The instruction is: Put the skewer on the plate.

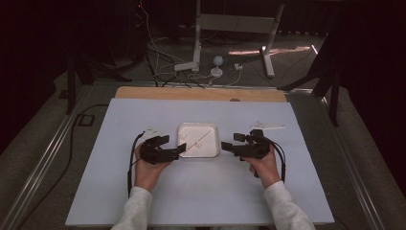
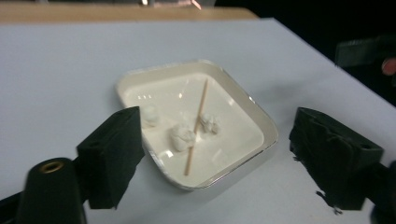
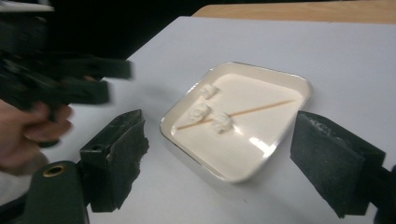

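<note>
white dish point(image 2: 261, 135), skewer point(image 2: 196, 127), three marshmallows point(image 2: 181, 136)

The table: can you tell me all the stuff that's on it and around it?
dish: one, white, square, mid-table between the tongs
stick: one, thin, tan, lying slantwise in the dish
lumps: three, white, small, in the dish beside the stick; what they are is unclear
table: one, pale blue-grey top with a wooden strip along its far edge
white bits: a few, on the table behind each hand, too small to name
cables: several, on the floor beyond the table
left tongs: black, open, nothing between them
right tongs: black, open, nothing between them
hands: two, white sleeves
</note>
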Tool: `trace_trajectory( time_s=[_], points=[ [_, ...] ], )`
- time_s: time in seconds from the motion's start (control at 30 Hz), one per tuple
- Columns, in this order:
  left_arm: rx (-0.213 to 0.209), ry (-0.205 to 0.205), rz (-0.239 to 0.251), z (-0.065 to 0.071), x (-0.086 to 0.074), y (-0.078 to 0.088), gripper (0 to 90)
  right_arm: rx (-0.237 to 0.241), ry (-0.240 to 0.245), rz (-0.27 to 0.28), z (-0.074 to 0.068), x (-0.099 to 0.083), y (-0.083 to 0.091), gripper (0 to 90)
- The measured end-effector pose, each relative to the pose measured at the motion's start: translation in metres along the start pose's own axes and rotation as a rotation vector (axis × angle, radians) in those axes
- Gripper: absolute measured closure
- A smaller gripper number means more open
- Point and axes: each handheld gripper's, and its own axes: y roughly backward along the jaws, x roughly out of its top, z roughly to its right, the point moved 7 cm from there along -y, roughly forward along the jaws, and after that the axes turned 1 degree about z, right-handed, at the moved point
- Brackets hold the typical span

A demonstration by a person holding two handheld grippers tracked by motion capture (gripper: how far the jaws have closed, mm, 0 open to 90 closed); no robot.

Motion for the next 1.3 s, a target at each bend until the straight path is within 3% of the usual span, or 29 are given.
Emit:
trace_trajectory(
  time_s=[0.13, 0.3, 0.53, 0.8, 1.1, 1.3],
  points=[
    [0.011, -0.017, 0.046, -0.009, 0.002, 0.025, 8.8, -0.057, 0.03, 0.027, 0.008, -0.008, 0.019, 14.6],
    [0.084, -0.057, 0.066, -0.025, -0.004, 0.05, 1.7, -0.109, 0.089, 0.034, 0.018, -0.019, 0.041, 8.5],
    [0.13, -0.061, 0.105, -0.043, -0.013, 0.074, 0.4, -0.147, 0.094, 0.062, 0.027, -0.034, 0.065, 2.7],
    [0.158, -0.081, 0.145, -0.048, -0.018, 0.086, 0.4, -0.193, 0.092, 0.11, 0.031, -0.047, 0.078, 1.4],
    [0.148, -0.086, 0.182, -0.048, -0.026, 0.093, 0.4, -0.224, 0.092, 0.176, 0.034, -0.049, 0.086, 1.4],
    [0.159, -0.094, 0.184, -0.051, -0.03, 0.094, 0.5, -0.228, 0.105, 0.174, 0.036, -0.053, 0.091, 1.4]
  ],
)
